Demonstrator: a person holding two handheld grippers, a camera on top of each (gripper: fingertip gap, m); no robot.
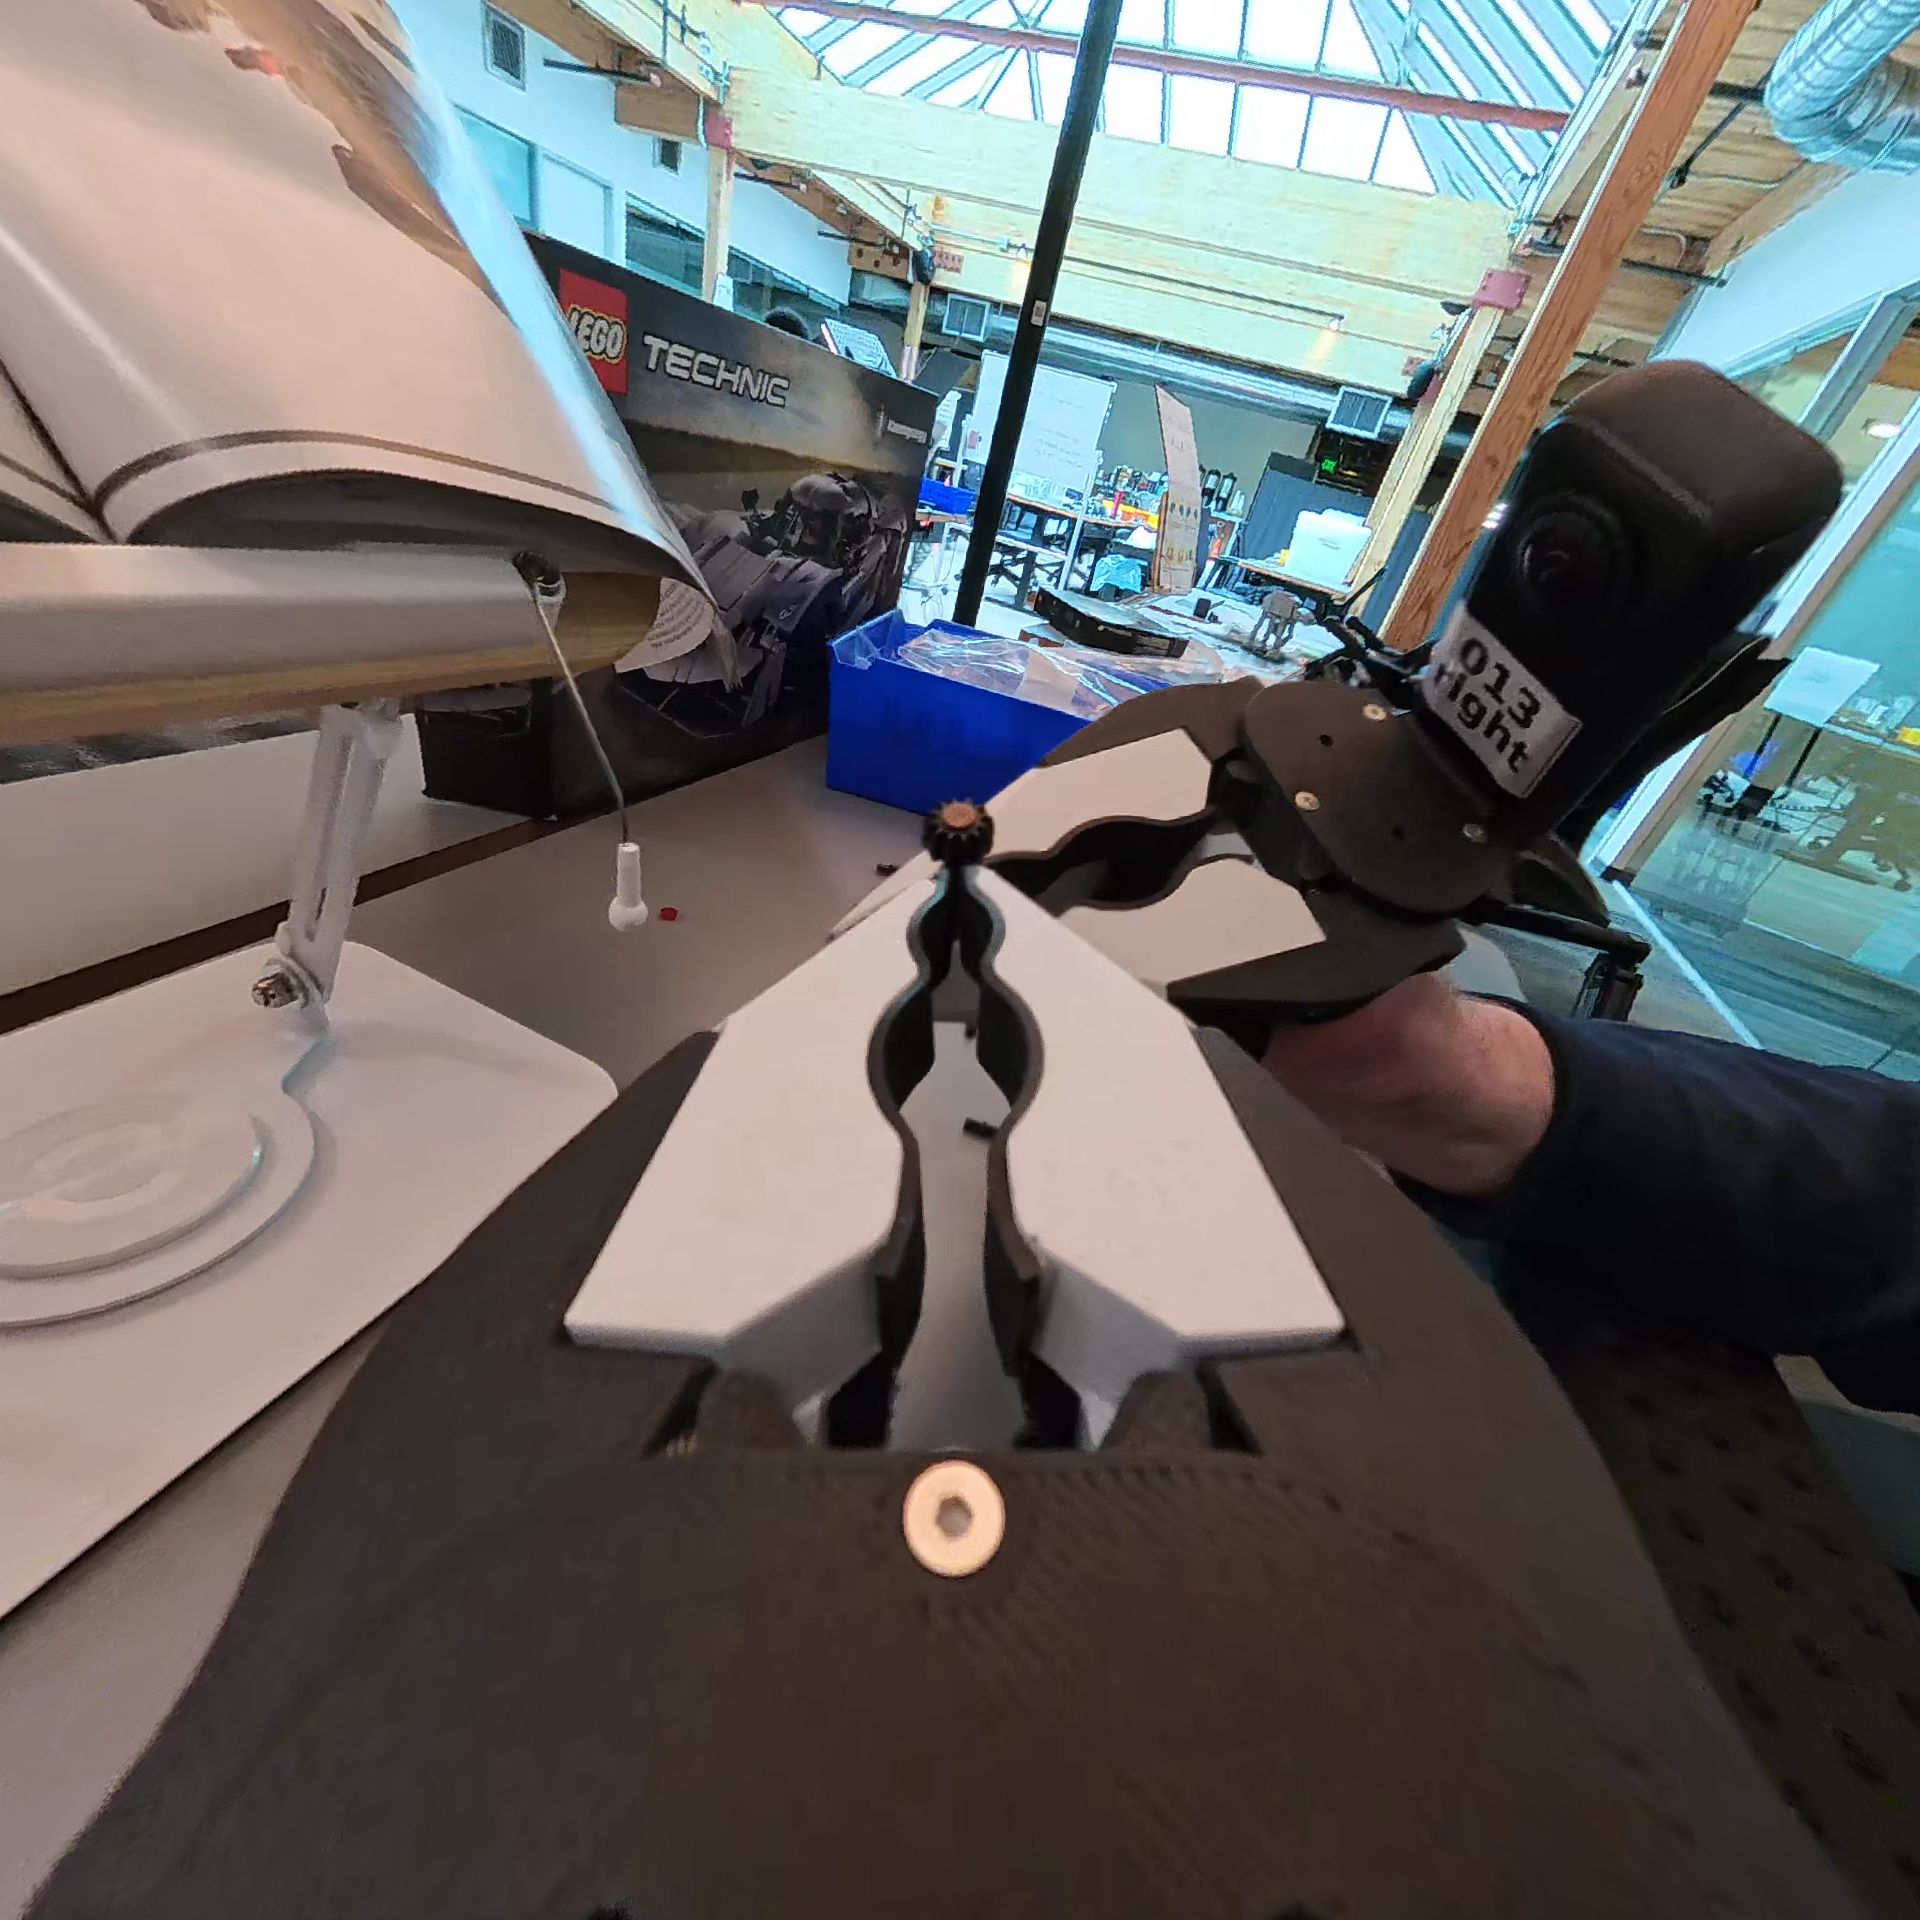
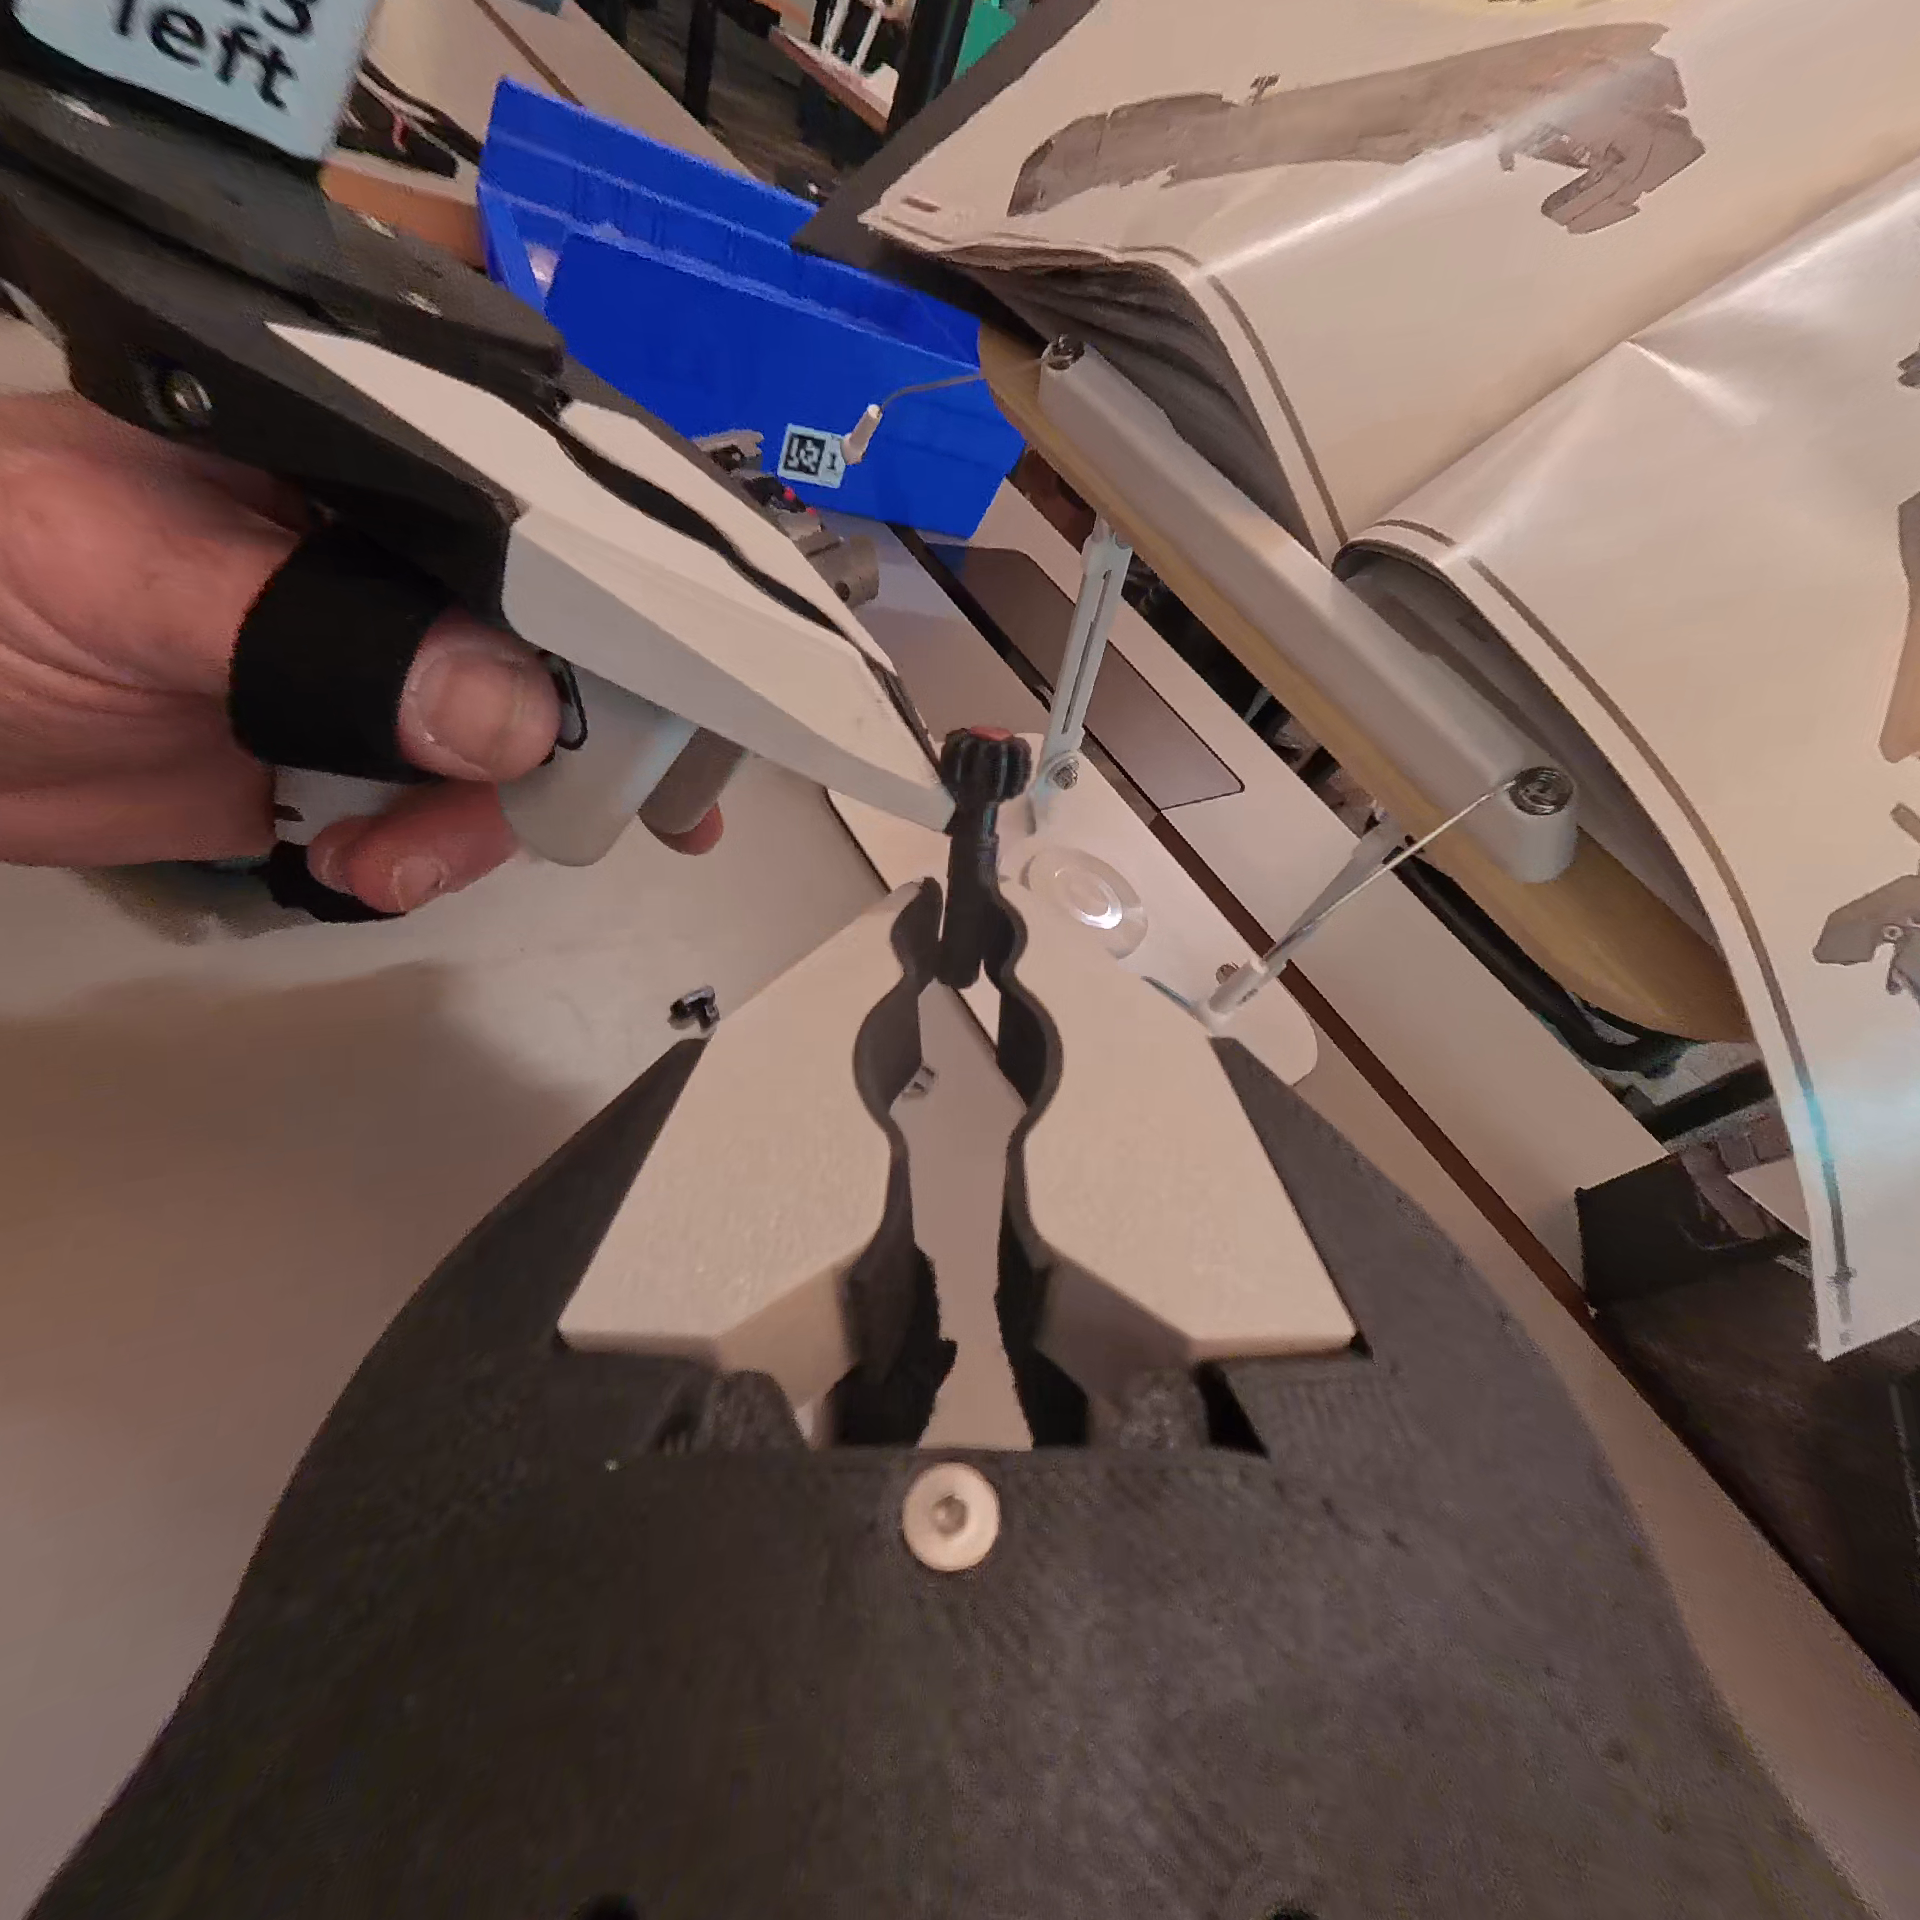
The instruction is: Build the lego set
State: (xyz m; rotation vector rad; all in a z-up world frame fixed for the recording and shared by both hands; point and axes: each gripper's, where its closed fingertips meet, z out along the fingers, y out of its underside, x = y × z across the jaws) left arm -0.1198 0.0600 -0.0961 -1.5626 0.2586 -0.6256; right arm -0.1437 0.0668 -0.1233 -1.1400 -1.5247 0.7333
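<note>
Assembly of one small joint looks to be the step in hand: a small black ribbed gear with a reddish hub [image 2: 985, 764] sits on the end of a thin black axle pin [image 2: 966, 904], mid-frame in the right wrist view. The right gripper [image 2: 961, 951] is clenched on the axle's lower part, jaws nearly together. The left gripper [image 1: 951, 883] is likewise pinched almost closed at its tip, gripping the same piece just beneath the gear, which shows above its fingertips at centre of the left wrist view. Next, I judge, the gear needs pressing squarely along the axle while the other gripper braces it. An open instruction booklet on a white metal stand [image 1: 312, 343] fills the upper left there, with a blue plastic parts bin [image 1: 914, 717] behind, mid-frame
</note>
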